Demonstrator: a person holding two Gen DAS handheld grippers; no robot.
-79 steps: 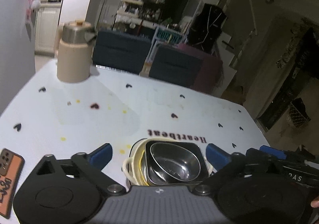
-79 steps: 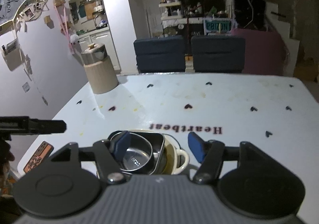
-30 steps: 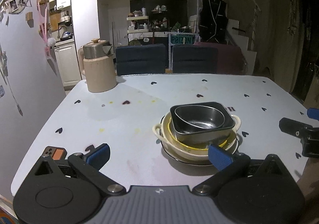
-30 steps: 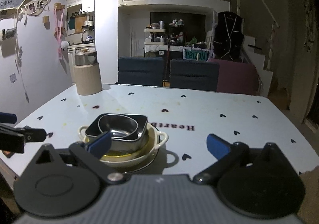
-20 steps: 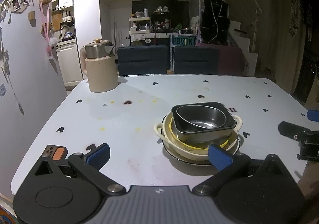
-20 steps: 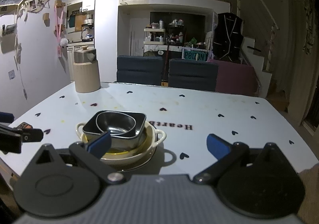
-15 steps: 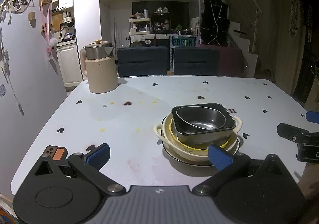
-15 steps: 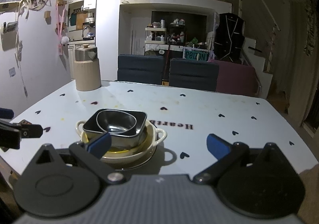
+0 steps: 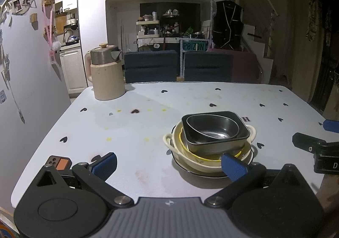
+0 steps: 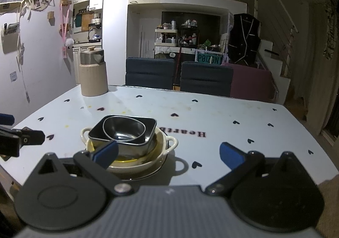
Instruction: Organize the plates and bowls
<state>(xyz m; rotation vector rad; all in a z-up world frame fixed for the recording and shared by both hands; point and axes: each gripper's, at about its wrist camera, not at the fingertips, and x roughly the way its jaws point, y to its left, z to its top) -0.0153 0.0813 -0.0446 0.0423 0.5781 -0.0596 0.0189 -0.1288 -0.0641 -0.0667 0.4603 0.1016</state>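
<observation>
With the metal bowls (image 9: 214,132) seen nested in the cream dish (image 9: 209,153) on a plate in front of the kettle (image 9: 106,77), both left gripper (image 9: 168,163) and right gripper (image 10: 167,153) are held spread and empty, so stacking is judged finished and only withdrawal is called for.

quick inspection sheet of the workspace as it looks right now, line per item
surface: pale blue table with small heart prints, a few yellow and dark spots.
job's things: one stack, a round steel bowl inside a square steel dish, in a yellow-rimmed bowl, in a cream two-handled dish, on a plate.
clutter: beige kettle at the far left corner; phone at the near left edge.
grippers: left gripper open, holding nothing; right gripper open, holding nothing.
cables: nothing seen.
surroundings: two dark blue chairs behind the table, shelves and a kitchen beyond.
</observation>
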